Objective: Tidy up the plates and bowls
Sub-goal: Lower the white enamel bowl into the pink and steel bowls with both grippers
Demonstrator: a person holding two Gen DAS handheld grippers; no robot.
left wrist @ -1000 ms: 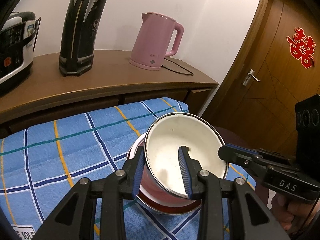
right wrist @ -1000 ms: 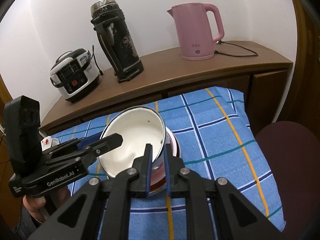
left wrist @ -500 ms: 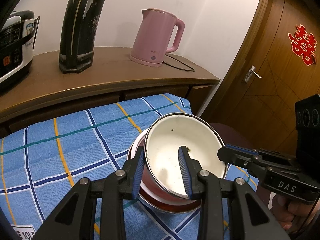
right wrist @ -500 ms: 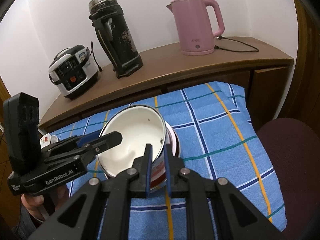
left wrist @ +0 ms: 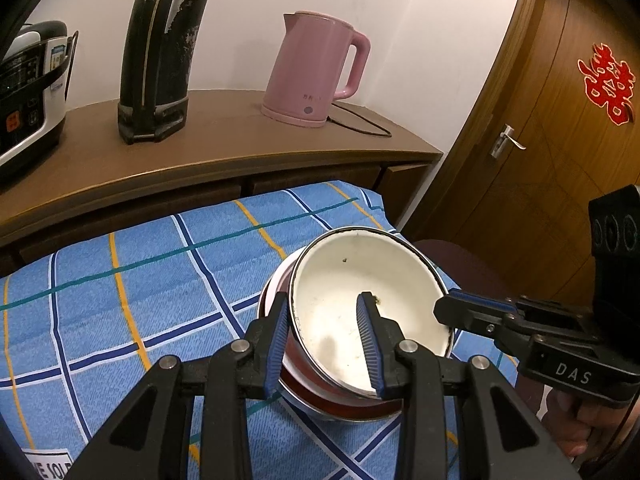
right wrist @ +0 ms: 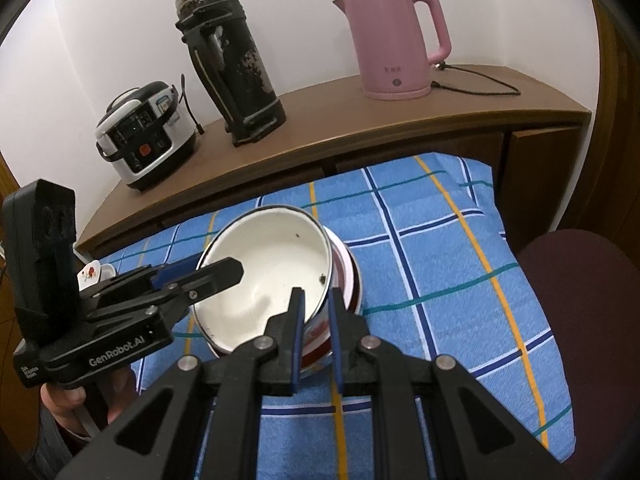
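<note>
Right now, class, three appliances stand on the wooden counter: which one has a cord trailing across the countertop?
The pink kettle, at the counter's door end. Its black cord loops over the wood; the tall black flask and rice cooker show none lying there.

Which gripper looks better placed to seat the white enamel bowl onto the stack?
Probably right: the right gripper pinches the white enamel bowl rim tightly, while the left gripper straddles the opposite rim more loosely.

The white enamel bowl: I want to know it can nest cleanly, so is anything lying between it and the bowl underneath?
Nothing visible. The white enamel bowl sits tilted in the red-and-white bowl beneath, and both grippers, left and right, straddle its rim. The gap under it is hidden.
</note>
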